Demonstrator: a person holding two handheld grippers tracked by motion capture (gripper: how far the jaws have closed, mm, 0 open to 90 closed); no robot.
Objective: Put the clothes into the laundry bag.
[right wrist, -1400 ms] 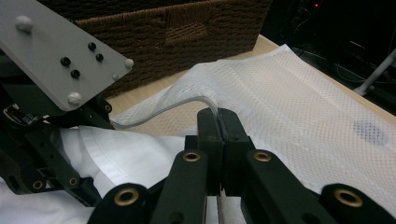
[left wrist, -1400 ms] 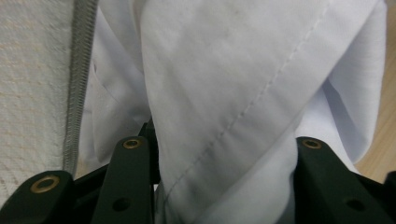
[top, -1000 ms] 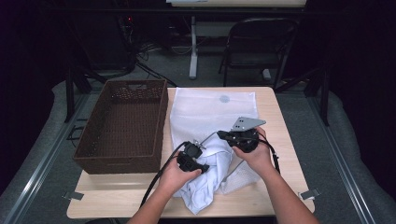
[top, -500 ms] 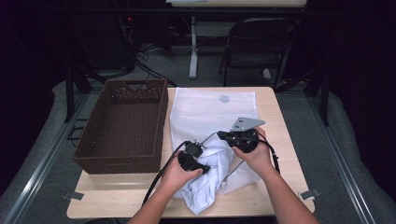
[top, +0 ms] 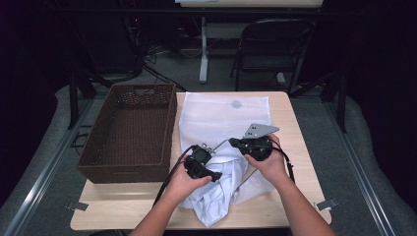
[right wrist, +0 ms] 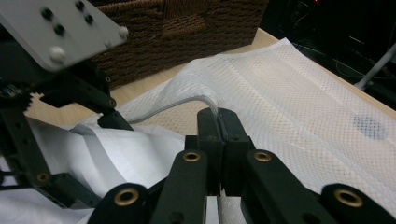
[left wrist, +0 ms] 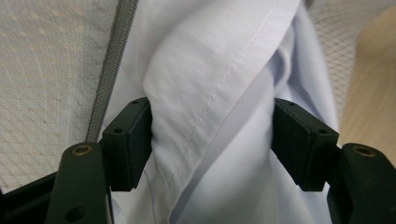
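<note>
A white mesh laundry bag (top: 221, 115) lies flat on the table (top: 123, 211), its near end opened. A crumpled white shirt (top: 216, 201) sits partly inside that opening. My left gripper (top: 216, 176) is shut on a thick bunch of the shirt (left wrist: 215, 84), which fills the gap between its jaws, beside the bag's grey zipper (left wrist: 112, 70). My right gripper (top: 232, 143) is shut on the bag's zipper edge (right wrist: 187, 101) and holds it lifted off the table. The left gripper's body (right wrist: 70, 93) shows close by in the right gripper view.
A dark brown woven basket (top: 130, 132) stands on the left of the table, right beside the bag. A folding chair (top: 275, 49) and cables are on the floor beyond the far edge. Bare tabletop runs along the near edge and to the right of the bag.
</note>
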